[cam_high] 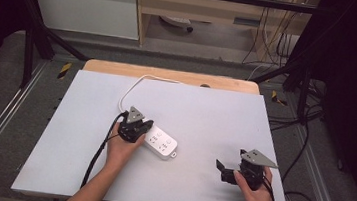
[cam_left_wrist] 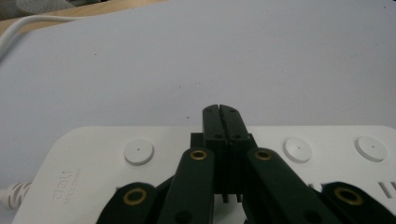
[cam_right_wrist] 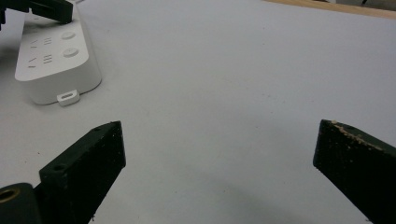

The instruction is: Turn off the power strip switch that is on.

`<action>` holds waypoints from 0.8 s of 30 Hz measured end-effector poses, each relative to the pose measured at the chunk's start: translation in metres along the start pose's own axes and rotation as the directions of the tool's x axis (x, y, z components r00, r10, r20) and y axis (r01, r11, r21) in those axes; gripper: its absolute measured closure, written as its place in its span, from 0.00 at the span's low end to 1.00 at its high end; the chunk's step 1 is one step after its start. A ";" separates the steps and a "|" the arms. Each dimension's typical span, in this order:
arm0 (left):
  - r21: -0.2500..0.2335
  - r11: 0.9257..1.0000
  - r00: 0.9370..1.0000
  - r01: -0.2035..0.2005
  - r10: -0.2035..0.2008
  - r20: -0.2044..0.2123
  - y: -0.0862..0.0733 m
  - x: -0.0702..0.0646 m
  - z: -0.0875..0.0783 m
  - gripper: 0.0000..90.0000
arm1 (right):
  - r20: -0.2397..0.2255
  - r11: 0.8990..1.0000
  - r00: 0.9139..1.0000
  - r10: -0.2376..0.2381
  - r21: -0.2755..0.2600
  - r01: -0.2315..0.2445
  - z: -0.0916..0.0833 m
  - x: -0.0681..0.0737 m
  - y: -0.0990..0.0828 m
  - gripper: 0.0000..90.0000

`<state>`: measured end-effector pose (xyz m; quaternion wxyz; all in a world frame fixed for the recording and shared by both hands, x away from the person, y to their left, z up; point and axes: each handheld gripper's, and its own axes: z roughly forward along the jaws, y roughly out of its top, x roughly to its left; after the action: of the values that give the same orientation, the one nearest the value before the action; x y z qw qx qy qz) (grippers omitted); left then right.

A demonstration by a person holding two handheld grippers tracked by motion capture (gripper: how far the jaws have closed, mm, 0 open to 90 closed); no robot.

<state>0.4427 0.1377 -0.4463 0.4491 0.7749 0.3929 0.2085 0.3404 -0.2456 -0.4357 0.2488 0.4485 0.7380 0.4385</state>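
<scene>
White plastic power strip (cam_high: 159, 142) is found directly beneath the left tongs (cam_high: 139, 129), which are clenched with nothing between them, tips over its button row. A button press is judged in hand, not confirmed. Right tongs (cam_high: 222, 170) are held released, well apart over the bare surface (cam_high: 206, 108). No containers are present.

1. One white power strip (cam_high: 160, 141) lies on my table (cam_high: 215, 114).
2. One white cord (cam_high: 135, 83) runs from it.
3. I count three round buttons (cam_left_wrist: 139, 151) on the strip in my left gripper view.
4. I hold two grippers: left gripper (cam_high: 136, 126), right gripper (cam_high: 224, 170).
</scene>
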 end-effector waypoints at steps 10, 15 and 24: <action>0.011 1.000 1.000 -0.002 0.002 -0.017 0.000 0.000 -0.002 1.00 | -0.003 1.000 1.000 0.001 0.004 -0.001 0.000 0.001 0.000 0.03; 0.016 1.000 1.000 -0.014 0.015 -0.020 0.001 0.000 -0.001 1.00 | -0.001 1.000 1.000 -0.001 0.004 0.001 0.000 0.001 0.000 0.03; 0.030 0.999 0.999 -0.014 0.015 -0.031 0.003 -0.002 -0.001 1.00 | -0.002 1.000 1.000 -0.002 -0.001 0.002 -0.001 0.000 0.000 0.03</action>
<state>0.4421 0.1356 -0.4431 0.4298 0.7809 0.3974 0.2180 0.3398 -0.2454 -0.4349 0.2488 0.4471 0.7384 0.4392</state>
